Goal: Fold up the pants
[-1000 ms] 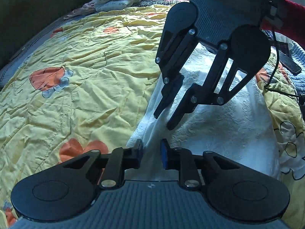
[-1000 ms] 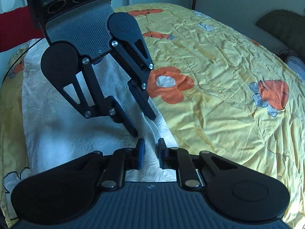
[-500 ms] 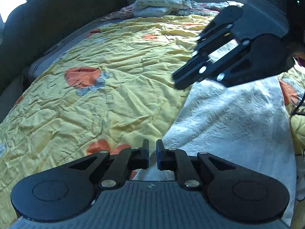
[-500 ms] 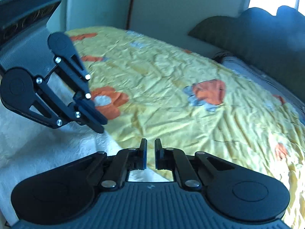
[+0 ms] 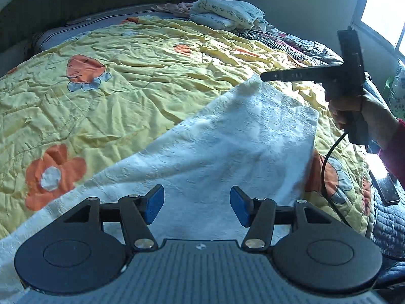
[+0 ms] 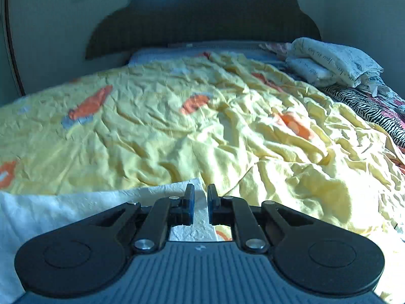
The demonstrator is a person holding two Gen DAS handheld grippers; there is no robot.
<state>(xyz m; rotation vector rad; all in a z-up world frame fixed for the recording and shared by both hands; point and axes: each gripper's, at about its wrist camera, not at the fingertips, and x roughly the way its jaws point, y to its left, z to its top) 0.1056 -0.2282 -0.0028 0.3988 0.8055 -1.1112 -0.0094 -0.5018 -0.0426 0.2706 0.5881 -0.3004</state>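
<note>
1. Left tool (image 5: 197, 208) stands with its blue pads (image 5: 154, 204) well apart; its jaws have just been opening, and nothing is pinched between them.
2. White pants (image 5: 222, 149) lie spread beneath that tool, on the yellow flowered quilt (image 5: 121, 86) that covers the bed. Whether the pads touch the cloth cannot be told.
3. Right tool (image 6: 200, 204) has its jaws nearly together, with only a narrow gap between the pads, and no cloth is seen clamped in that gap.
4. In the right wrist view, a corner of the pants reaches up just behind and below its fingertips, while the rest of the white cloth runs off to the lower left.
5. In the left wrist view, the right tool shows edge-on at the far corner of the pants, its tip close to the cloth's edge; contact cannot be told.
6. A hand (image 5: 364, 116) in a red sleeve (image 5: 395, 157) grips its handle, and a black cable (image 5: 329, 167) hangs from it.
7. Folded bedding (image 6: 334, 63) sits near the dark headboard (image 6: 202, 15).
</note>
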